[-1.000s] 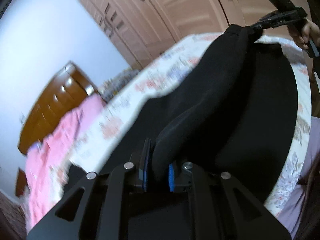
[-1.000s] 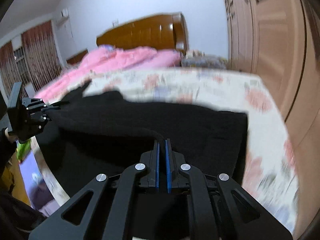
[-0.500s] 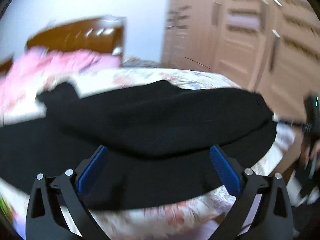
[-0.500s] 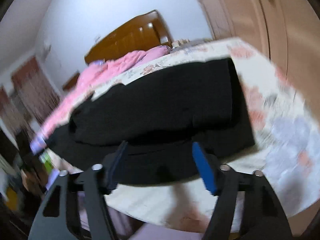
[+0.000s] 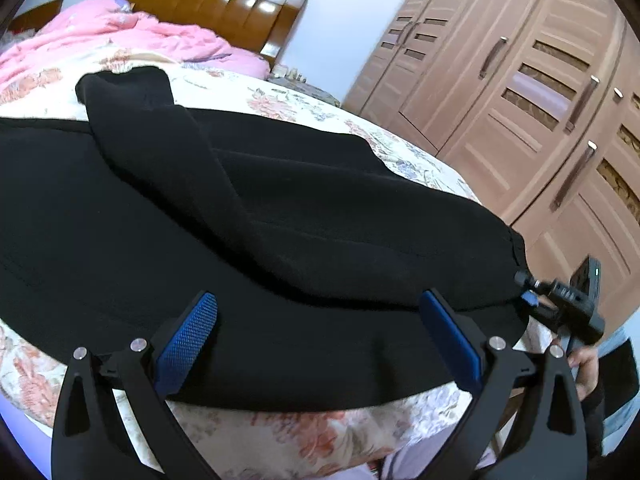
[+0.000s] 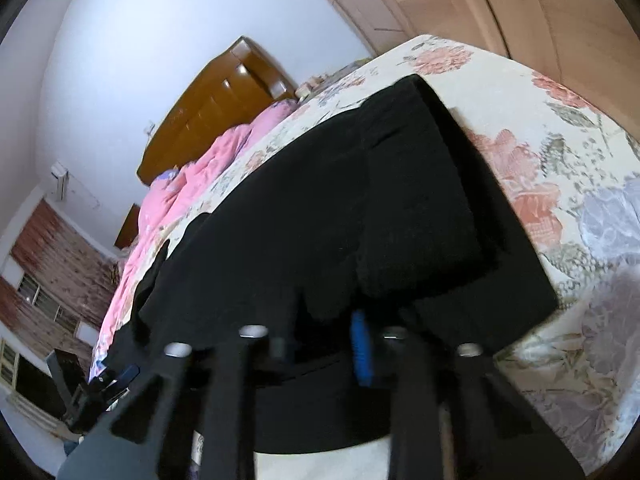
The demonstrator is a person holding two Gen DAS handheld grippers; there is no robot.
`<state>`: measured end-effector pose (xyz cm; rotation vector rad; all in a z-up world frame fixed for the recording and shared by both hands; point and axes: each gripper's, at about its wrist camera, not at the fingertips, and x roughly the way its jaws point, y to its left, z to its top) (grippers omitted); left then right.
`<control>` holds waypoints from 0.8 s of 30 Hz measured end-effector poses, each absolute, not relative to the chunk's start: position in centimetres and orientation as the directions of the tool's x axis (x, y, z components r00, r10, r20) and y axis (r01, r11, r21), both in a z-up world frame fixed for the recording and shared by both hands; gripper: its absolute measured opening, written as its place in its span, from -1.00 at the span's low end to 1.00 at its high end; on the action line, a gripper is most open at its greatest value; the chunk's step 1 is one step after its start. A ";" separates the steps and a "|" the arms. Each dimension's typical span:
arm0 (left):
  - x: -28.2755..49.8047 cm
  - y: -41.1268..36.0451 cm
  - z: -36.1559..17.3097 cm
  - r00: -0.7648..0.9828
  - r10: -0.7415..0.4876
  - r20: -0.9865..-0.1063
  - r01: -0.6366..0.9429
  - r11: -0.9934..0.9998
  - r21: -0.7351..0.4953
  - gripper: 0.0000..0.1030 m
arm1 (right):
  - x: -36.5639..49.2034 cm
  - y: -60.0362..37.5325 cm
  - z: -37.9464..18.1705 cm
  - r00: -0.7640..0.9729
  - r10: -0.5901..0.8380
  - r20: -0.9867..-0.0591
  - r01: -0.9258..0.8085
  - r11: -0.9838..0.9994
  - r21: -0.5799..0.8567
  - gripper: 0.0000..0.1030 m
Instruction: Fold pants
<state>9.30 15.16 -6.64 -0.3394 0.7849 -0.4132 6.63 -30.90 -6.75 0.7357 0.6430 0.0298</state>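
Left gripper (image 5: 316, 344) angled down, fingers wide apart over black pants (image 5: 280, 220); right gripper (image 6: 320, 344) at 3 o'clock, fingers closing on the pants' edge.

Black pants (image 5: 280, 216), spread flat across floral bed, one leg folded over the other

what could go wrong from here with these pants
1. The pants lie at the bed's near edge; a tug could drag them off.
2. The right gripper is closing at the pants' hem; it may pinch both layers, or the sheet too.
3. The left gripper is wide open and holds nothing, so a one-sided pull by the right could skew the fold.
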 end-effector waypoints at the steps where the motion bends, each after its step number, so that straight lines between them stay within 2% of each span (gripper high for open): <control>1: 9.7 15.0 -6.6 0.632 -0.483 -0.605 0.225 0.862 -0.454 0.96 | 6.4 -30.8 -7.0 0.812 0.241 -0.531 0.193 0.748 0.635 -0.69; 7: 13.7 15.2 -6.7 0.629 -0.440 -0.640 0.111 0.867 -0.486 0.96 | 6.3 -31.1 -7.4 0.816 0.251 -0.520 0.184 0.741 0.645 -0.70; 9: 15.0 15.6 -6.9 0.630 -0.416 -0.655 0.065 0.870 -0.489 0.90 | 6.1 -31.3 -7.4 0.817 0.249 -0.520 0.182 0.745 0.642 -0.70; 12: 16.8 15.6 -7.2 0.629 -0.334 -0.702 0.011 0.906 -0.422 0.11 | 6.2 -31.3 -7.4 0.817 0.247 -0.521 0.181 0.748 0.639 -0.71; 13: 17.1 15.7 -7.0 0.629 -0.306 -0.715 0.000 0.919 -0.393 -0.58 | 6.3 -31.2 -7.2 0.816 0.248 -0.522 0.177 0.753 0.634 -0.73; 14: 17.4 16.0 -6.9 0.630 -0.296 -0.718 -0.004 0.923 -0.384 -0.84 | 6.4 -31.2 -6.8 0.817 0.252 -0.518 0.166 0.757 0.631 -0.74; 16: 17.1 17.2 -5.1 0.672 -0.351 -0.653 0.043 0.898 -0.438 -0.85 | 6.5 -31.3 -5.6 0.826 0.272 -0.494 0.130 0.760 0.637 -0.77; 19: 14.6 17.4 -0.7 0.762 -0.331 -0.556 0.112 0.914 -0.390 -0.84 | 5.9 -31.2 -3.2 0.848 0.302 -0.434 0.051 0.771 0.635 -0.78; 21: 12.4 17.8 1.8 0.783 -0.372 -0.498 0.166 0.897 -0.410 -0.84 | 4.7 -31.2 -2.0 0.859 0.302 -0.414 0.017 0.791 0.612 -0.78; 24: 9.3 17.3 1.7 0.768 -0.381 -0.515 0.200 0.907 -0.372 -0.83 | 3.4 -32.1 -3.9 0.835 0.289 -0.468 0.052 0.805 0.591 -0.78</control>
